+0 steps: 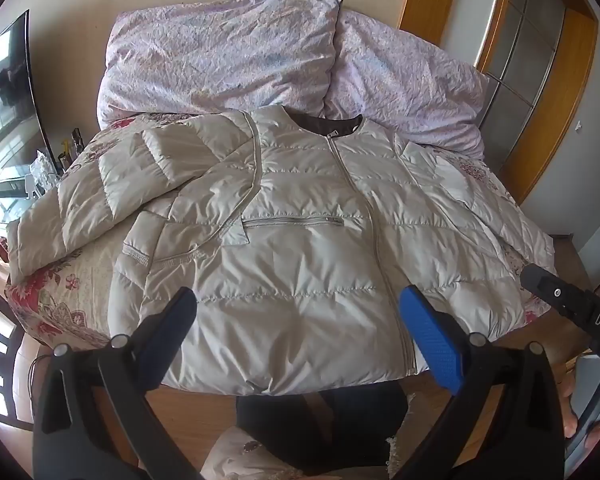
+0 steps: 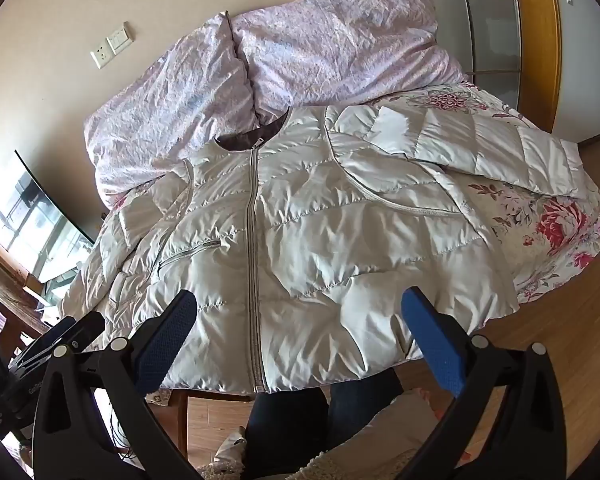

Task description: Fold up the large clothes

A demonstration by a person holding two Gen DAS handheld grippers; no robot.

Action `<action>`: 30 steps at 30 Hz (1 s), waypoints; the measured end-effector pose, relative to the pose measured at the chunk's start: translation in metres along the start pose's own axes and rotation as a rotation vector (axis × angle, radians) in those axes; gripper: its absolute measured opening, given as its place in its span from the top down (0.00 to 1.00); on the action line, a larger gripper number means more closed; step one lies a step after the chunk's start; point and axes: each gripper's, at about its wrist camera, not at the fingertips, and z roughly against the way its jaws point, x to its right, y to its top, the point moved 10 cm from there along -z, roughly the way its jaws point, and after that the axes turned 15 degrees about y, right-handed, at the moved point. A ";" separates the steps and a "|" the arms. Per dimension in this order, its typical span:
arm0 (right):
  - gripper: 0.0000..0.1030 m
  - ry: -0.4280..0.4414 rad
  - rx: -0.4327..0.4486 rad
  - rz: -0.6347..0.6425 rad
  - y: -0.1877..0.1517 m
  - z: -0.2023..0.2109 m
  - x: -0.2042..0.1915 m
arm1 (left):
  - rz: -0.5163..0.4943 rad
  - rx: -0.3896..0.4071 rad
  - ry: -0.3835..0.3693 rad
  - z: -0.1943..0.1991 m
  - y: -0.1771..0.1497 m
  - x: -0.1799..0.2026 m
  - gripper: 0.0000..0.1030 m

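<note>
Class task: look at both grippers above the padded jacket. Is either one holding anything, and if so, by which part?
Nothing is held. The left gripper and the right gripper both stand wide open above the hem of the jacket, with no pad pressing on it.

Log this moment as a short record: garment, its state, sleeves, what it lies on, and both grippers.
garment: cream quilted jacket, front up
closure: centre zipper zipped, dark lining showing at the collar
sleeves: both spread outward, not yet folded in
surface: floral bedspread, hem at the near edge
behind it: crumpled pale purple duvet
left gripper: open, above the hem, holding nothing
right gripper: open, above the hem, holding nothing
fold progress: none visible
</note>
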 end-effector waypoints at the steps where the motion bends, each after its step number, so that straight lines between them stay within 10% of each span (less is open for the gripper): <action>1: 0.01 -0.002 0.003 0.006 0.000 0.000 0.000 | -0.001 0.000 0.001 0.000 0.000 0.000 0.02; 30: 0.01 -0.003 0.003 0.001 0.003 0.001 -0.002 | 0.002 -0.001 0.005 0.001 -0.001 0.003 0.02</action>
